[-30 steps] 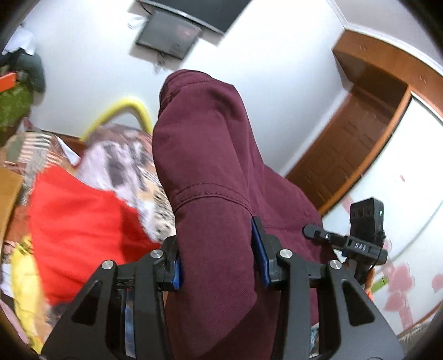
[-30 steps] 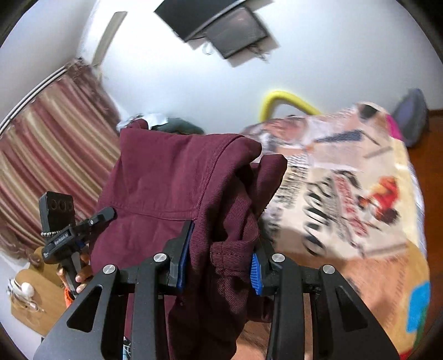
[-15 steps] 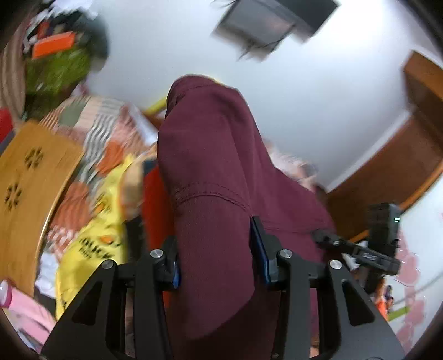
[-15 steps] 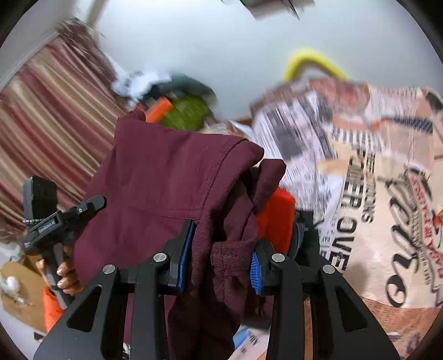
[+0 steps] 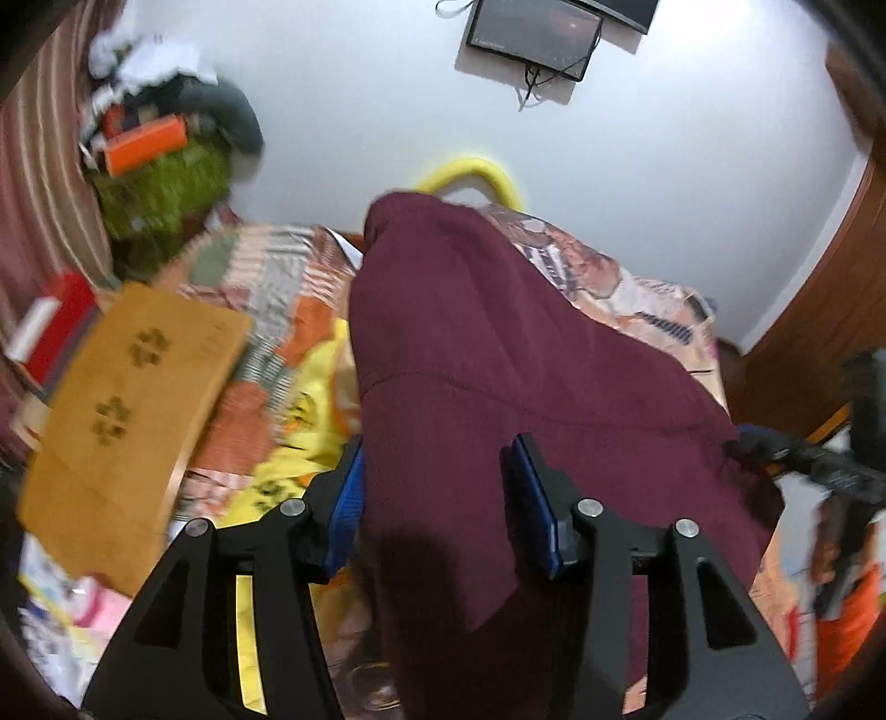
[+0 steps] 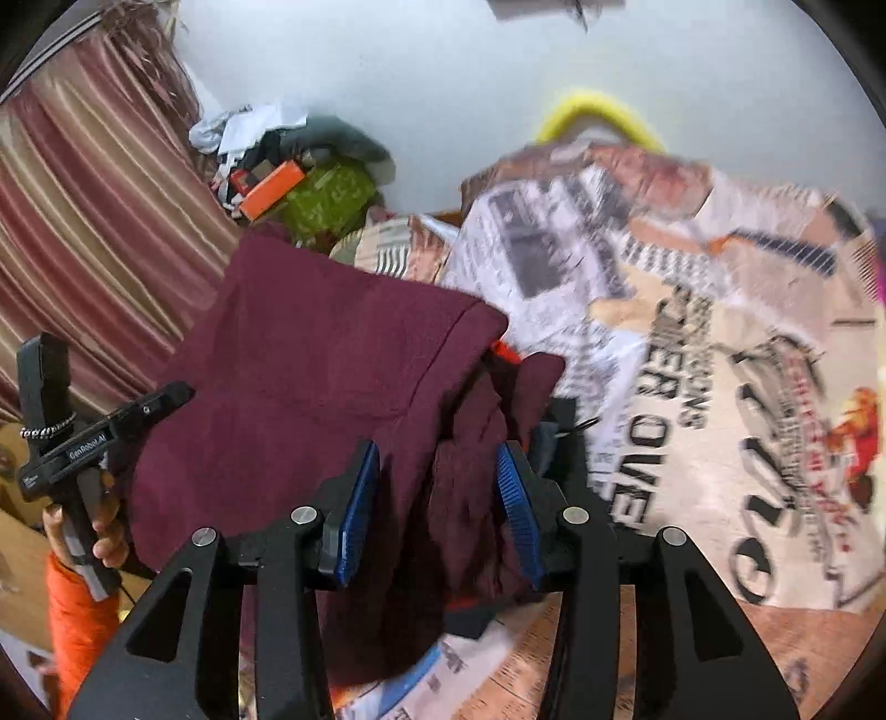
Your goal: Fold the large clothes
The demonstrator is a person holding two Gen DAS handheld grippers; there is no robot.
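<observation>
We hold the maroon garment (image 5: 498, 354) above the bed (image 6: 720, 343). Our left gripper (image 5: 443, 498) and right gripper (image 6: 437, 498) each clamp its bunched fabric.

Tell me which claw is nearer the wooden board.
Left. The left claw grips the maroon garment right beside the wooden board; the right claw grips its other end, over the printed bedspread, farther away.

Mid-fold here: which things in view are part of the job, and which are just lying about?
In the job:
maroon garment, clamped at two places
left gripper
right gripper
printed bedspread, the likely folding surface

Lying about:
yellow garment
wooden board
clutter pile by the curtain
wall screen
</observation>
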